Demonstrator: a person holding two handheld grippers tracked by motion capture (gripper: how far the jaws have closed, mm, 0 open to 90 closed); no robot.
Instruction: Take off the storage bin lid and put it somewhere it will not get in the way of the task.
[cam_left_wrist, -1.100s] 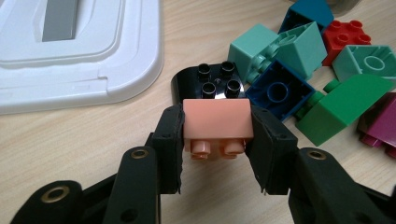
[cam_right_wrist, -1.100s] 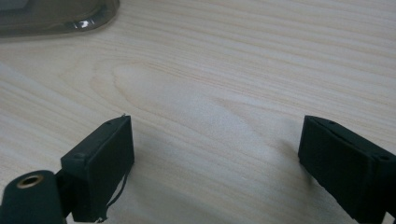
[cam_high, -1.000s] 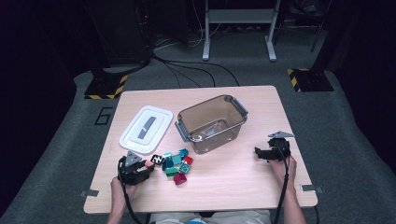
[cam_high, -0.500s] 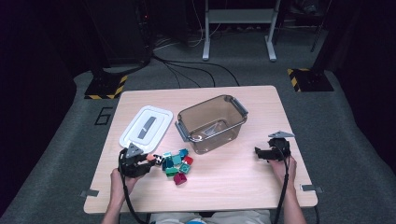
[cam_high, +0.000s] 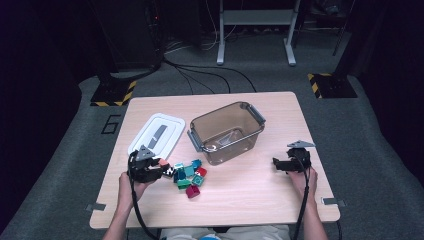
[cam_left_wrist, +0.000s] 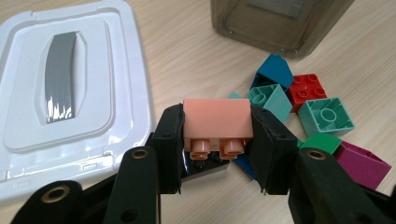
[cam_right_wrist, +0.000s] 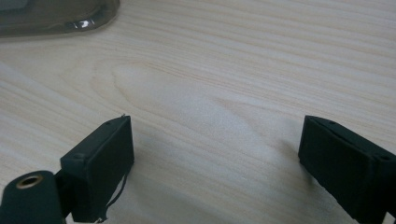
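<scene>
My left gripper (cam_left_wrist: 215, 140) is shut on a salmon-pink brick (cam_left_wrist: 217, 119), held studs toward the camera, just above the table beside the brick pile. In the high view the left gripper (cam_high: 159, 167) sits at the table's left front with the pink brick (cam_high: 163, 163) in its jaws. The pile (cam_high: 189, 175) holds teal, red, green, magenta and blue bricks (cam_left_wrist: 325, 115). A clear brown bin (cam_high: 227, 131) stands open at mid table. My right gripper (cam_high: 276, 163) rests at the right front, jaws wide open over bare wood (cam_right_wrist: 215, 140).
The bin's white lid (cam_high: 156, 134) with a grey handle lies flat to the left of the bin, also close in the left gripper view (cam_left_wrist: 60, 84). The wooden table (cam_high: 250, 200) has free room along its front and right side.
My left gripper has lifted a little off the table with the pink brick in it and shifted slightly. The right gripper has stayed put.
</scene>
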